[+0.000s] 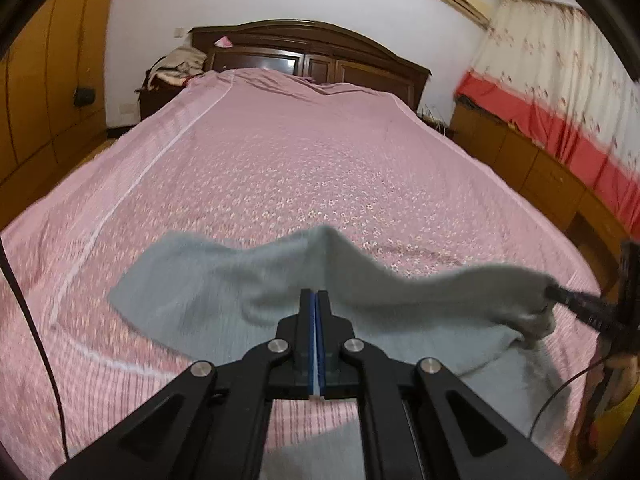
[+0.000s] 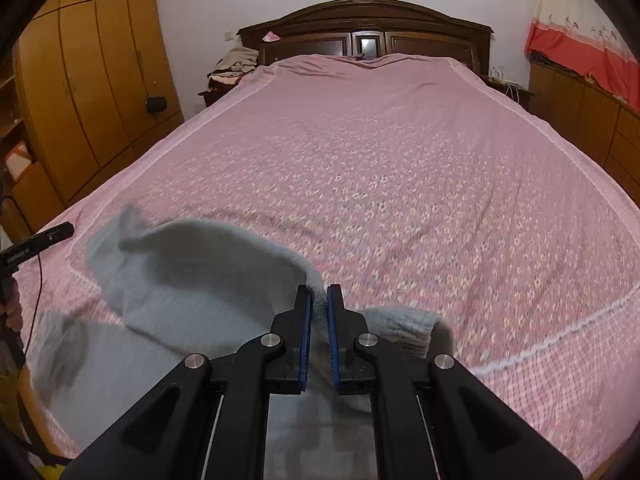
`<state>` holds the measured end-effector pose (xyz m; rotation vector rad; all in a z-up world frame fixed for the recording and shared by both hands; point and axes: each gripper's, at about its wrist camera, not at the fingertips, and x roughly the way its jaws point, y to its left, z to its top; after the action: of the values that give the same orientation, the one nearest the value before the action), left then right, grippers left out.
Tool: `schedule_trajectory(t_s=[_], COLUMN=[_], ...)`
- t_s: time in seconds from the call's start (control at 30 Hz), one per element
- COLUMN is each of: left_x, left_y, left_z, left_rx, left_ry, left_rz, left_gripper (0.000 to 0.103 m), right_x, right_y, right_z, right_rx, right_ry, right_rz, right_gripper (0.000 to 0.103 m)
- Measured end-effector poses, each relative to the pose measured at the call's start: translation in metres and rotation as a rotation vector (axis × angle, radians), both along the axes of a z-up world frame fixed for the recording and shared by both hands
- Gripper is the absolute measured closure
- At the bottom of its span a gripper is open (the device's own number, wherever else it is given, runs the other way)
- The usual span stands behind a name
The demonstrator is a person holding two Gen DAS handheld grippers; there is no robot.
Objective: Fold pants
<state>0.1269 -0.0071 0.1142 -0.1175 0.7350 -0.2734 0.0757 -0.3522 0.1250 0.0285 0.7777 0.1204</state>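
Observation:
Light grey pants (image 1: 224, 284) lie and hang over the near end of a bed with a pink flowered cover (image 1: 280, 160). My left gripper (image 1: 316, 296) is shut on an edge of the pants and lifts it into a peak. My right gripper (image 2: 319, 300) is shut on another edge of the pants (image 2: 208, 264), with thick cloth between the blue pads. The cloth sags between the two grippers. The right gripper also shows in the left wrist view (image 1: 560, 294) at the far right, and the left gripper shows in the right wrist view (image 2: 60, 232) at the far left.
A dark wooden headboard (image 2: 368, 28) stands at the far end. Wooden wardrobes (image 2: 92, 80) line the left side. A low cabinet (image 1: 532, 164) and a red and white curtain (image 1: 560, 92) run along the right. A pile of clothes (image 1: 180, 64) sits at the left of the headboard.

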Motion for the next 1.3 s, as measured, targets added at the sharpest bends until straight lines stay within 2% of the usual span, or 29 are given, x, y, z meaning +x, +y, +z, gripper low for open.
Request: schedule_trajectory(t_s=[0.13, 0.33, 0.37, 0.43, 0.53, 0.83, 0.93, 1.03, 1.13, 1.2, 1.27, 1.3], left_x=[-0.008, 0.003, 0.008, 0.020, 0.039, 0.106, 0.124, 0.142, 0.155, 0.157, 0.157, 0.155], left_y=[0.004, 0.002, 0.002, 0.003, -0.003, -0.043, -0.052, -0.054, -0.051, -0.046, -0.042, -0.040], left_z=[-0.005, -0.021, -0.022, -0.023, -0.020, -0.004, -0.009, -0.024, -0.041, -0.051, -0.055, -0.058], left_rx=[0.015, 0.002, -0.012, -0.034, -0.061, -0.003, 0.006, 0.044, 0.074, 0.062, 0.047, 0.035], left_ry=[0.037, 0.111, 0.123, 0.140, 0.160, 0.245, 0.312, 0.382, 0.424, 0.439, 0.435, 0.430], left_rz=[0.002, 0.030, 0.035, 0.047, 0.057, 0.065, 0.100, 0.176, 0.240, 0.263, 0.268, 0.257], left_gripper=[0.102, 0.100, 0.097, 0.077, 0.059, 0.035, 0.034, 0.034, 0.034, 0.035, 0.046, 0.061], right_x=[-0.014, -0.027, -0.027, -0.027, -0.026, -0.026, -0.027, -0.027, -0.029, -0.029, -0.030, -0.030], right_y=[0.004, 0.006, 0.005, 0.002, -0.003, -0.008, -0.009, -0.010, -0.011, -0.011, -0.012, -0.012], right_z=[-0.007, -0.024, -0.028, -0.031, -0.037, -0.055, -0.058, -0.061, -0.062, -0.062, -0.062, -0.062], right_rx=[0.000, 0.006, 0.012, 0.029, 0.061, 0.132, 0.140, 0.155, 0.162, 0.163, 0.165, 0.166], right_ry=[0.002, 0.033, 0.040, 0.050, 0.061, 0.090, 0.092, 0.093, 0.092, 0.091, 0.091, 0.091], right_rz=[0.003, 0.003, 0.002, -0.003, -0.011, -0.020, -0.019, -0.021, -0.019, -0.015, -0.014, -0.014], right_gripper=[0.094, 0.094, 0.094, 0.094, 0.094, 0.094, 0.094, 0.094, 0.094, 0.094, 0.094, 0.094])
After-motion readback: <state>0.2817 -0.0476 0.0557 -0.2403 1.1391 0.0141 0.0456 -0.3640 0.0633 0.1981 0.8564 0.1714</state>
